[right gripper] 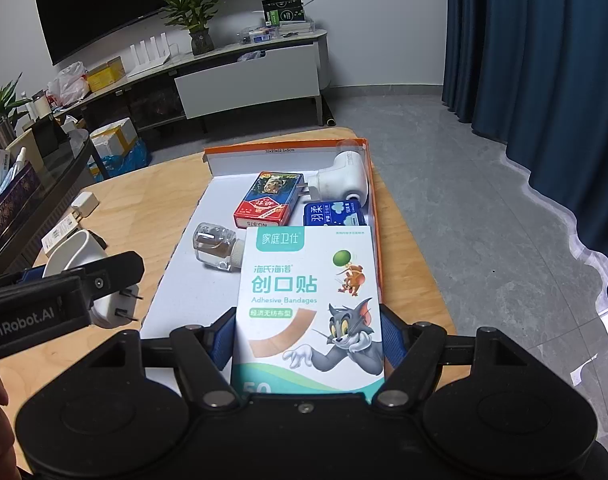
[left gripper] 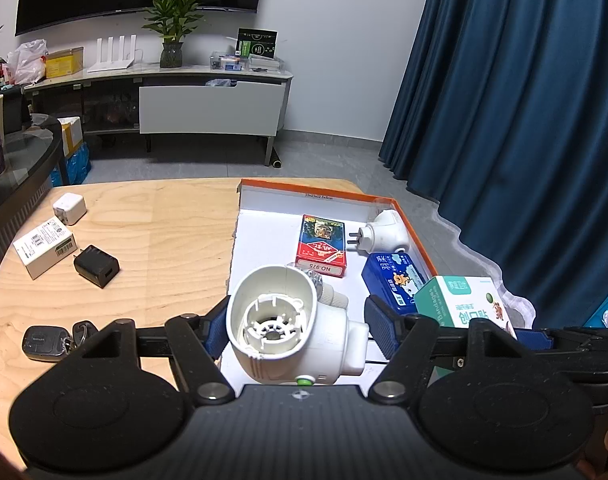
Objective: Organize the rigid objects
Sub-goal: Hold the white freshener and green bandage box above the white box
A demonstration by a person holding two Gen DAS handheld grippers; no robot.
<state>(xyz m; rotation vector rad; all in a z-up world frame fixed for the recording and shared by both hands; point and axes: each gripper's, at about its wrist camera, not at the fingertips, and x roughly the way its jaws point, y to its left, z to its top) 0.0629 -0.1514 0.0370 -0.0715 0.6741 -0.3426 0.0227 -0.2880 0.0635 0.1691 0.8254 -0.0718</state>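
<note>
My left gripper (left gripper: pixel 298 320) is shut on a white plug-in device (left gripper: pixel 288 328), held over the near left edge of the orange-rimmed tray (left gripper: pixel 404 216); its prongs (right gripper: pixel 122 304) show in the right wrist view. My right gripper (right gripper: pixel 308 328) is shut on a white-and-teal adhesive bandage box (right gripper: pixel 308 300), held flat above the tray's near right part. In the tray lie a red-and-blue card box (right gripper: pixel 270 200), a second white plug-in device (right gripper: pixel 344 180), a blue box (right gripper: pixel 332 214) and a clear bottle (right gripper: pixel 216 250), which the held device mostly hides in the left wrist view.
On the wooden table (left gripper: pixel 152 240) left of the tray lie a white charger (left gripper: pixel 68 209), a white labelled box (left gripper: pixel 44 247), a black charger (left gripper: pixel 96 266) and a car key (left gripper: pixel 48 343). Blue curtains (left gripper: pixel 524 120) hang at the right; a TV cabinet (left gripper: pixel 208 108) stands beyond.
</note>
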